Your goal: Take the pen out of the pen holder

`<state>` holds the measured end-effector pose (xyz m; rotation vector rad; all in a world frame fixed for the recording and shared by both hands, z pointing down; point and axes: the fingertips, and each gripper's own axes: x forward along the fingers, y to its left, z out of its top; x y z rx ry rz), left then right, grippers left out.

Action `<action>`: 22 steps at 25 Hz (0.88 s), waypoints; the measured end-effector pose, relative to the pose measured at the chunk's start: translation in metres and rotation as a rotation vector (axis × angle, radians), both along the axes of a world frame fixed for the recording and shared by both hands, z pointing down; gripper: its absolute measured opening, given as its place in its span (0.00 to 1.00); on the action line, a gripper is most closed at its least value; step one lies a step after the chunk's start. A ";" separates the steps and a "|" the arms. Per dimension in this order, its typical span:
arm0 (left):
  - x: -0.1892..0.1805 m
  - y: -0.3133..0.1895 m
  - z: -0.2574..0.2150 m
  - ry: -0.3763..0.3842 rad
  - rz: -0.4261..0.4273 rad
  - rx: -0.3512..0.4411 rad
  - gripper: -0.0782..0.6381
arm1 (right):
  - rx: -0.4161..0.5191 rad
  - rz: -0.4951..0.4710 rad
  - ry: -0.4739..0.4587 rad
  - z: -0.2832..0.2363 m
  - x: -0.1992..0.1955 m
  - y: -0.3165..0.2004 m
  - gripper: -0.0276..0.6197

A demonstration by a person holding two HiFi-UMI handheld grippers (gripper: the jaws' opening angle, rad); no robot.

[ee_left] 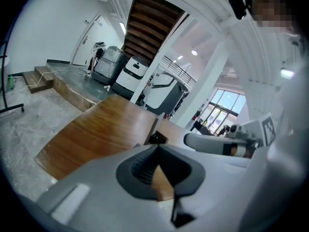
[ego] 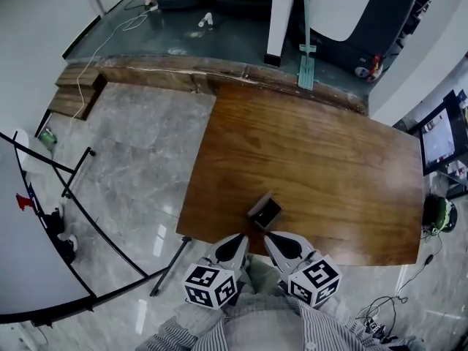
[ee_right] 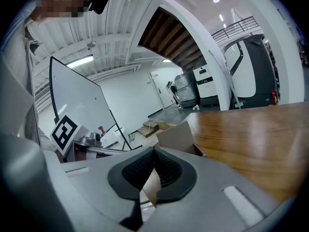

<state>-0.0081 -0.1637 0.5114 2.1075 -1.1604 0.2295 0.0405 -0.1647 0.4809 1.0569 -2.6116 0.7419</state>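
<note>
Brown wood tabletop (ego: 314, 152) carries one item: the pen holder (ego: 265, 212), a small open-topped box standing near the edge at 6 o'clock, turned corner-on. The pen itself cannot be made out in any view; the holder's interior reads dark. The left claw (ego: 241, 240) sits at 7 o'clock of the holder and the right claw (ego: 270, 238) at 5 o'clock, both just short of it. Both claws are clenched on nothing, tips together.

Hazards, as judged:
1. Advance with a clenched claw. The tips cannot straddle the pen; they would push the holder toward 12 o'clock or tip it over.
2. Holder unsteadied. It looks light; a pen that binds inside may lift the box or drag it toward the 6 o'clock edge and off it.
3. Blind entry. With the pen unseen, a claw may close on the holder wall instead.
</note>
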 end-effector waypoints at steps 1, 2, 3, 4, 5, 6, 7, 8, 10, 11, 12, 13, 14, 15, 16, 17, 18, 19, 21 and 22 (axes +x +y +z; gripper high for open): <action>0.001 0.000 0.000 -0.002 0.007 -0.001 0.12 | 0.000 0.005 0.004 0.000 0.000 -0.001 0.04; 0.001 0.000 -0.001 -0.002 0.013 -0.004 0.12 | 0.001 0.010 0.010 0.000 0.000 -0.001 0.04; 0.001 -0.001 0.000 0.000 0.017 -0.008 0.12 | 0.000 0.014 0.015 0.001 -0.001 -0.002 0.04; 0.002 -0.001 0.001 0.004 0.018 -0.013 0.12 | -0.002 0.016 0.020 0.003 -0.001 -0.003 0.05; 0.001 -0.001 0.003 0.009 0.019 -0.019 0.12 | -0.004 0.016 0.027 0.005 -0.001 -0.005 0.06; 0.001 -0.002 0.005 0.013 0.018 -0.024 0.12 | -0.004 0.014 0.034 0.007 -0.001 -0.006 0.09; 0.001 -0.003 0.008 0.018 0.017 -0.030 0.12 | -0.003 0.010 0.042 0.010 -0.002 -0.008 0.10; 0.000 -0.003 0.010 0.023 0.014 -0.035 0.12 | -0.001 0.005 0.053 0.012 -0.002 -0.010 0.10; -0.001 -0.005 0.014 0.035 0.005 -0.044 0.12 | 0.006 -0.013 0.085 0.015 -0.006 -0.013 0.11; -0.002 -0.006 0.016 0.042 0.001 -0.049 0.12 | 0.009 -0.026 0.107 0.016 -0.008 -0.014 0.12; -0.003 -0.007 0.018 0.049 -0.004 -0.055 0.12 | 0.014 -0.041 0.132 0.018 -0.010 -0.015 0.12; -0.003 -0.009 0.021 0.056 -0.009 -0.060 0.12 | 0.027 -0.055 0.159 0.019 -0.012 -0.016 0.13; -0.003 -0.011 0.023 0.061 -0.012 -0.064 0.12 | 0.051 -0.070 0.186 0.021 -0.014 -0.019 0.14; -0.003 -0.013 0.026 0.066 -0.015 -0.066 0.12 | 0.078 -0.088 0.216 0.023 -0.015 -0.022 0.15; -0.003 -0.015 0.028 0.071 -0.018 -0.069 0.12 | 0.104 -0.109 0.247 0.026 -0.016 -0.024 0.16; -0.003 -0.016 0.030 0.077 -0.020 -0.072 0.12 | 0.125 -0.128 0.276 0.029 -0.017 -0.026 0.17; -0.003 -0.018 0.032 0.083 -0.020 -0.076 0.12 | 0.133 -0.140 0.294 0.031 -0.017 -0.028 0.17; -0.003 -0.019 0.034 0.088 -0.020 -0.079 0.12 | 0.131 -0.139 0.298 0.034 -0.018 -0.029 0.18; -0.004 -0.020 0.036 0.095 -0.022 -0.081 0.12 | 0.123 -0.133 0.302 0.038 -0.019 -0.032 0.19; -0.005 -0.021 0.038 0.097 -0.026 -0.084 0.12 | 0.132 -0.142 0.316 0.040 -0.020 -0.033 0.20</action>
